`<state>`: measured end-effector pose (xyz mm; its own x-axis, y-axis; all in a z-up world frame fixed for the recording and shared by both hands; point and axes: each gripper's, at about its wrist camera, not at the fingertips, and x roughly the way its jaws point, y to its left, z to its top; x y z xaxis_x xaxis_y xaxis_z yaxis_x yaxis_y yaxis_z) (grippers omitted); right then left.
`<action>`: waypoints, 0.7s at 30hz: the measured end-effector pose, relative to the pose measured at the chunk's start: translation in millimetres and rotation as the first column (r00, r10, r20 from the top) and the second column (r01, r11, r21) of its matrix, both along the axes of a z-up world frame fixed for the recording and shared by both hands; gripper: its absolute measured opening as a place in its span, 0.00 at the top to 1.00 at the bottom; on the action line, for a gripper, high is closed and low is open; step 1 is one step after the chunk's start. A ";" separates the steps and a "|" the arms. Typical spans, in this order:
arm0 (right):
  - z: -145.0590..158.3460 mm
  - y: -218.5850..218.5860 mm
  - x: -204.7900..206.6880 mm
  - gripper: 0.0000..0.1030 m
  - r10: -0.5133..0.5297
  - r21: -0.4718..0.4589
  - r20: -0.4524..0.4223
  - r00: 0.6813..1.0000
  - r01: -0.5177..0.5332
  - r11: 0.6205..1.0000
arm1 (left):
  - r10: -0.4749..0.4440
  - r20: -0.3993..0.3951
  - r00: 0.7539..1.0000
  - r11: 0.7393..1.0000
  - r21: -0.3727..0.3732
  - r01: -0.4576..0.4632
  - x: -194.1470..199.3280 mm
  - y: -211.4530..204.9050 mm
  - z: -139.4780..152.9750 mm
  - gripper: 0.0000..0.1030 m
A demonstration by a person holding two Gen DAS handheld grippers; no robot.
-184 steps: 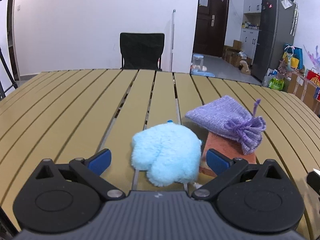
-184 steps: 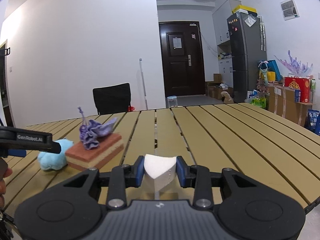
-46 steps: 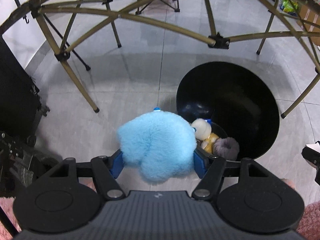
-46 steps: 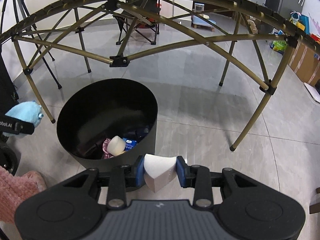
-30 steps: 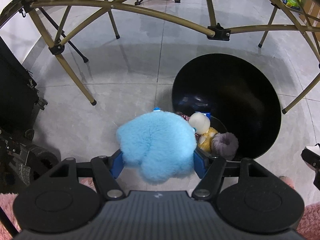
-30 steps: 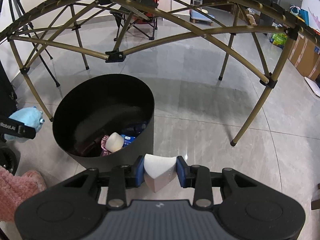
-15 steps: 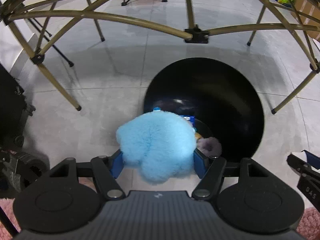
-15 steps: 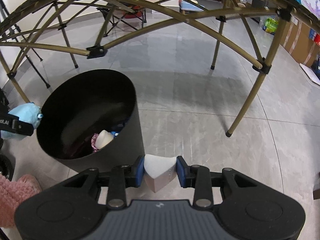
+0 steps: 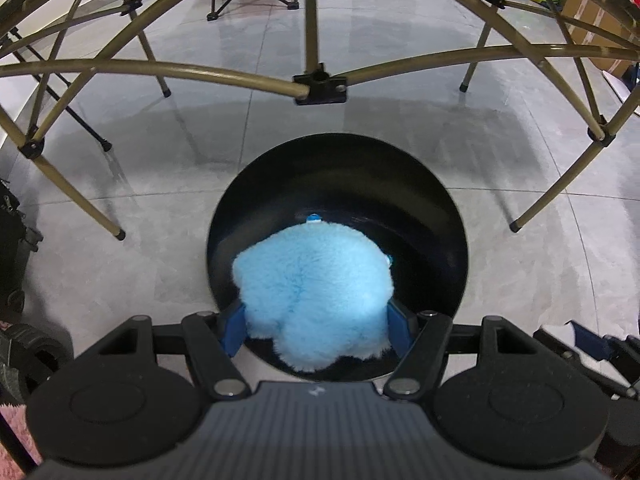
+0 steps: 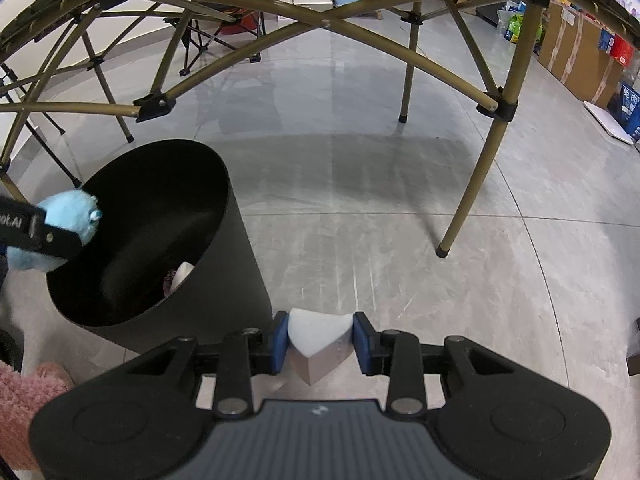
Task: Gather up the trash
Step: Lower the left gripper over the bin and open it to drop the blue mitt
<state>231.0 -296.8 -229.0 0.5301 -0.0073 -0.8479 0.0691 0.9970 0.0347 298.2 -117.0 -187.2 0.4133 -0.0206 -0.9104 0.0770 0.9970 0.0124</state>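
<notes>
A black round trash bin (image 9: 452,216) stands on the grey tiled floor (image 10: 360,184) beneath the folding frame of a table (image 9: 316,88), and everything else is placed here relative to it. The left gripper (image 9: 316,322) is held directly above the bin's open mouth, pointing steeply down into it. Its blue pads (image 9: 233,330) are clamped on either side of a fluffy light-blue plush toy (image 9: 312,288), which is gripped at about half the jaws' width and hangs over the dark interior, just inside the near rim. In the right wrist view the same toy (image 10: 72,216) is seen at the bin's (image 10: 224,280) left rim, above the opening, with the left gripper's black finger (image 10: 40,232) laid across it.

Inside the bin, near the bottom against the right wall, a pale rounded object and something pinkish (image 10: 178,276) are partly visible; what they are cannot be told.

The right gripper (image 10: 320,342) is held outside the bin, to its right and near its outer wall, above the bare floor. Its jaws are drawn close together and are clamped on a small white wedge-shaped piece of sponge-like foam (image 10: 318,338), whose pointed edge faces downward.

A pink fuzzy slipper (image 10: 28,396) is seen on the floor just beside the bin's near left side
</notes>
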 end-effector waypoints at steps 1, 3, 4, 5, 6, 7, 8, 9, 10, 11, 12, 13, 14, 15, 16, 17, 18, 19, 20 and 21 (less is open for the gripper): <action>-0.8 -0.4 0.2 0.68 0.000 0.000 -0.002 1.000 0.000 1.000 | 0.000 0.001 1.000 1.000 0.000 0.000 1.3 -2.8 0.2 0.34; -1.9 -0.9 0.9 0.68 -0.001 -0.001 -0.005 1.000 0.001 1.000 | 0.001 -0.001 1.000 1.000 -0.004 -0.001 3.7 -7.0 0.3 0.34; -2.5 -1.3 1.1 0.68 -0.002 -0.002 -0.006 1.000 0.002 1.000 | 0.002 -0.003 1.000 1.000 -0.007 -0.002 5.8 -8.8 -0.6 0.34; -2.4 -1.0 1.1 0.68 -0.004 -0.002 -0.007 1.000 0.004 1.000 | 0.003 -0.005 1.000 1.000 -0.008 -0.003 7.9 -10.5 -1.1 0.34; -2.7 -1.2 1.3 0.68 -0.005 -0.002 -0.008 1.000 0.005 1.000 | 0.007 -0.007 1.000 1.000 -0.009 -0.007 9.5 -11.9 -1.7 0.34; -3.0 -1.5 1.4 0.68 -0.006 -0.003 -0.009 1.000 0.006 1.000 | 0.011 -0.010 1.000 1.000 -0.010 -0.011 11.2 -13.3 -2.4 0.34; -3.5 -1.9 2.1 0.68 -0.007 -0.003 -0.010 1.000 0.007 1.000 | 0.014 -0.013 1.000 1.000 -0.011 -0.015 13.1 -14.3 -2.7 0.34; -4.1 -2.3 2.5 0.68 -0.009 -0.002 -0.012 1.000 0.009 1.000 | 0.018 -0.016 1.000 1.000 -0.012 -0.018 13.9 -15.0 -3.0 0.34; -4.4 -2.6 2.6 0.68 -0.011 -0.002 -0.012 1.000 0.011 1.000 | 0.021 -0.018 1.000 1.000 -0.013 -0.022 15.2 -16.0 -3.5 0.34; -4.8 -3.0 2.8 0.68 -0.013 -0.002 -0.013 1.000 0.013 1.000 | 0.023 -0.020 1.000 1.000 -0.014 -0.024 16.3 -17.0 -3.4 0.34; -5.1 -3.3 3.2 0.68 -0.015 -0.002 -0.014 1.000 0.015 1.000 | 0.026 -0.021 0.999 1.000 -0.015 -0.027 17.2 -17.6 -3.7 0.34; -5.3 -3.0 3.8 0.68 -0.017 -0.002 -0.015 1.000 0.017 1.000 | 0.029 -0.022 0.999 0.999 -0.015 -0.029 17.6 -18.2 -3.7 0.34; -5.7 -3.4 4.2 0.68 -0.019 -0.002 -0.015 1.000 0.019 1.000 | 0.030 -0.023 0.999 0.999 -0.015 -0.030 18.6 -18.8 -3.9 0.34; -6.0 -3.8 4.7 0.68 -0.023 -0.001 -0.015 1.000 0.023 1.000 | 0.032 -0.025 0.999 0.999 -0.014 -0.032 19.0 -19.1 -4.3 0.34; -6.3 -4.1 4.8 0.68 -0.025 -0.001 -0.016 1.000 0.025 1.000 | 0.033 -0.027 0.999 0.999 -0.014 -0.033 19.4 -19.4 -4.6 0.34; -6.8 -4.3 5.2 0.68 -0.027 0.000 -0.018 0.999 0.027 1.000 | 0.034 -0.029 0.999 0.999 -0.013 -0.035 19.0 -19.5 -4.7 0.34; -7.2 -4.4 5.6 0.68 -0.029 0.000 -0.019 0.999 0.029 1.000 | 0.036 -0.031 0.999 0.999 -0.012 -0.036 19.2 -19.9 -5.0 0.34; -7.7 -4.6 5.9 0.68 -0.030 0.000 -0.021 0.999 0.030 1.000 | 0.037 -0.032 0.999 0.999 -0.012 -0.037 19.9 -19.9 -5.4 0.33; -8.3 -4.7 6.3 0.68 -0.031 0.001 -0.023 0.999 0.031 1.000 | 0.038 -0.033 0.999 0.999 -0.011 -0.038 20.3 -20.1 -5.6 0.33; -8.6 -4.5 6.6 0.68 -0.031 0.002 -0.024 0.999 0.031 1.000 | 0.040 -0.034 0.999 0.999 -0.009 -0.041 20.4 -20.2 -5.5 0.33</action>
<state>237.6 -301.3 -237.6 0.5095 -0.0212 -0.8602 0.1006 0.9943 0.0351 318.6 -137.2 -192.7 0.3827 -0.0132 -0.9238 0.0369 0.9993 0.0011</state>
